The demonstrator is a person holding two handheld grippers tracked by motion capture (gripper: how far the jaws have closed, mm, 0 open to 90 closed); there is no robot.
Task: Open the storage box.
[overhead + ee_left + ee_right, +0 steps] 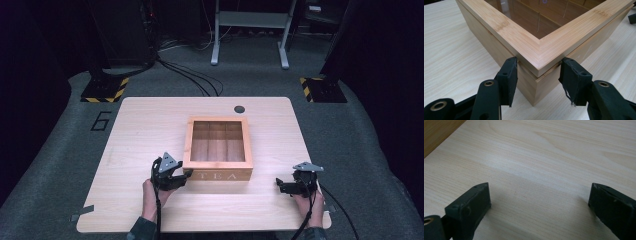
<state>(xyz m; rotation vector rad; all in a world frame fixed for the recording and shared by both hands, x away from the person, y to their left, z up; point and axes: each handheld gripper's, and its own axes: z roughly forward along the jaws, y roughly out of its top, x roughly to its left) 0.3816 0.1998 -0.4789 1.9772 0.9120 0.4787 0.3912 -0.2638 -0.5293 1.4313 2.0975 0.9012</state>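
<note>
The wooden tea box (pixel 218 147) sits at the centre of the worktop (pixel 140 125) in the high view, its glass-paned lid down over dividers; I cannot tell what the compartments hold. My left gripper (pixel 537 72) has its jaws closed on the box's near left corner, pads pressing its two sides just under the lid's rim. My right gripper (pixel 280 184), at lower right, lies on bare wood with jaws wide apart, holding nothing, well clear of the box.
</note>
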